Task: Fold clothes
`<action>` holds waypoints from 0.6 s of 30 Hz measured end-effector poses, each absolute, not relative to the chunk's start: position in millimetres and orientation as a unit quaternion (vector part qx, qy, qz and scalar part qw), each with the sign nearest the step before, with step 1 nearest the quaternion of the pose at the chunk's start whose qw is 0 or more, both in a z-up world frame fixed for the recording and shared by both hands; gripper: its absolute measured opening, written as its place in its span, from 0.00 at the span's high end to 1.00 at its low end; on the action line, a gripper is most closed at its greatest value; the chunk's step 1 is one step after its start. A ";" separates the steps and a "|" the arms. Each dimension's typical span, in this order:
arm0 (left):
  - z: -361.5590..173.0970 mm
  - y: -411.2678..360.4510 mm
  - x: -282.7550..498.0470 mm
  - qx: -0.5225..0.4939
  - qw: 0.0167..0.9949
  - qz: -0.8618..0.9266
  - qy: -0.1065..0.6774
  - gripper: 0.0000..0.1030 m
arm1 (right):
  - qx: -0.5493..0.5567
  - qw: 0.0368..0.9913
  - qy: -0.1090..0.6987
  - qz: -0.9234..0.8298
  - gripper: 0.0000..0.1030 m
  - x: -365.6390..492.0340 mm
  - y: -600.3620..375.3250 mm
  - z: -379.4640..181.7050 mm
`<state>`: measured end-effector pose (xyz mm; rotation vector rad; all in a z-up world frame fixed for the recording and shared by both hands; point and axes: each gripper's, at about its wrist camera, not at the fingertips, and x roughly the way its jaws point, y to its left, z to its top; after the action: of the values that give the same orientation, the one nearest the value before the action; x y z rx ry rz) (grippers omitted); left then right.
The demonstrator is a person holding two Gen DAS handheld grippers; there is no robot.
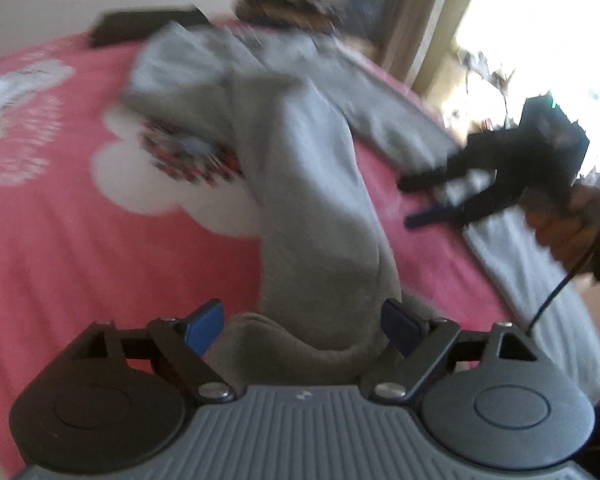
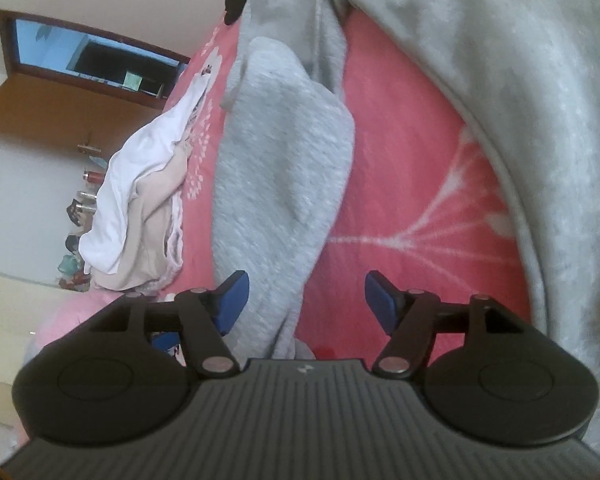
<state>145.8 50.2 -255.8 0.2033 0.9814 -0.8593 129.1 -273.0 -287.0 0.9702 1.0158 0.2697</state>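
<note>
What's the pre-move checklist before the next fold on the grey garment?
1. Left gripper released: ok, blue fingers spread, grey fleece garment lies loosely between them, not pinched.
2. Right gripper released: ok, fingers apart, the cloth passes beside the left finger with no clamp.
3. Garment flat on the pink patterned bedsheet: not ok, it is bunched and twisted.
4. Sleeves aligned: cannot tell, left wrist view is blurred.
5. Fold area free: not ok, a white and beige clothes pile sits right beside the garment.
6. Next grasp edge visible: cannot tell, no hem clearly shown.
</note>
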 end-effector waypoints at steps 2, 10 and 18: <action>-262.9 39.1 139.0 0.109 0.787 -0.407 0.451 0.23 | 0.453 0.753 0.462 0.120 0.36 128.8 -274.4 -290.4; -229.6 38.9 101.3 0.113 0.790 -0.416 0.436 1.00 | 0.483 0.749 0.436 0.125 0.36 150.2 -272.4 -304.2; -210.4 73.1 47.3 0.108 0.713 -0.469 0.510 0.99 | 0.462 0.735 0.449 0.212 0.69 161.1 -228.9 -302.6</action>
<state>47.3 73.1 -210.4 0.2385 1.1293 -1.0399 161.1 -228.9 -302.6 1.0146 0.9871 0.4653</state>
